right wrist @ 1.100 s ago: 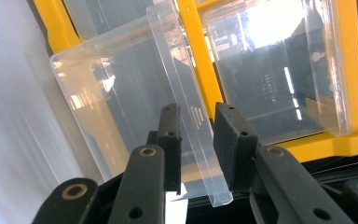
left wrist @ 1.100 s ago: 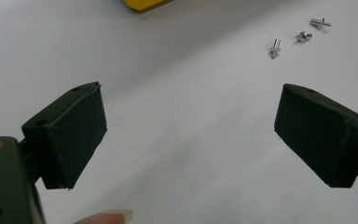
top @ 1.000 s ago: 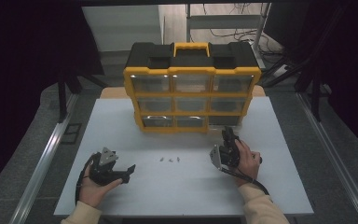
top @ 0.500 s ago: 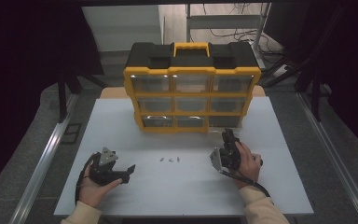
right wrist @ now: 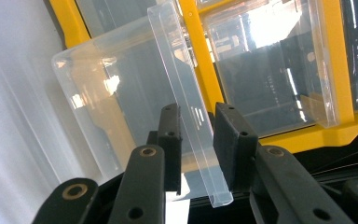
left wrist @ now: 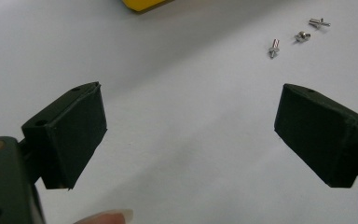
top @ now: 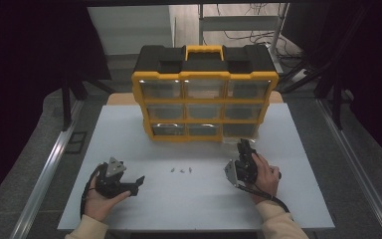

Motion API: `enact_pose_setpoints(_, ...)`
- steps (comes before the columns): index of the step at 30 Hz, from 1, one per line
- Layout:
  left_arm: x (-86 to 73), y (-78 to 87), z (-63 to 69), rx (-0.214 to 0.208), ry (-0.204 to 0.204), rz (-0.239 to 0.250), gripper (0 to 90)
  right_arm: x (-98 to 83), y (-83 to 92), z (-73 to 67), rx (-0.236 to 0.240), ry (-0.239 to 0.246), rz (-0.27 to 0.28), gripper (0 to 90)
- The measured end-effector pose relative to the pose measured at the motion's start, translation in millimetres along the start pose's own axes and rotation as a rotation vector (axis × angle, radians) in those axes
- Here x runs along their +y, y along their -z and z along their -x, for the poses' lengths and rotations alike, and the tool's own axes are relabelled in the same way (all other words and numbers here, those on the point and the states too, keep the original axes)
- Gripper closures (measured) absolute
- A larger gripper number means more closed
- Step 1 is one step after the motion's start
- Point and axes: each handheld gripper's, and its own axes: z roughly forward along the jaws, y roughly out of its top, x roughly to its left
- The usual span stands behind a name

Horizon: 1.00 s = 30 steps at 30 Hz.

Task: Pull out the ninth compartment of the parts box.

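Observation:
A yellow and black organizer [top: 205, 82] with clear drawers stands at the back of the white table [top: 124, 134]. Its bottom right drawer [right wrist: 121, 93] is pulled partly out. My right gripper [right wrist: 198, 140] is shut on that drawer's clear front lip. From above, the right gripper [top: 242, 145] points at the organizer's lower right corner. Three small metal screws [top: 181, 170] lie loose mid-table. My left gripper [top: 138, 183] rests low at the front left, its jaws wide open with nothing between them. Past its jaws [left wrist: 191, 130] the screws [left wrist: 274, 47] lie ahead to the right.
A metal rail [top: 49, 164] runs along the table's left side and another along the right [top: 353, 169]. Behind the organizer are a shelf frame and cables [top: 248, 20]. Bare white table surface lies between the two hands.

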Motion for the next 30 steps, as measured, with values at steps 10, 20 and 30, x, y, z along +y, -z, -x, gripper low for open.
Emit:
enact_pose_setpoints(10, 0.2, -0.1, 0.6, -0.001, -0.003, -0.001, 9.3, -1.1, 2.6, -0.6, 0.005, 0.003, -0.006, 72.6)
enact_pose_setpoints(20, 0.2, -0.2, 1.1, -0.001, -0.002, -0.002, 9.3, -1.1, 6.4, -0.8, 0.007, 0.002, -0.007, 72.7)
enact_pose_setpoints(30, 0.1, -0.3, 1.3, 0.0, -0.003, -0.003, 9.3, -2.0, 9.2, -1.6, 0.004, -0.001, -0.002, 72.6)
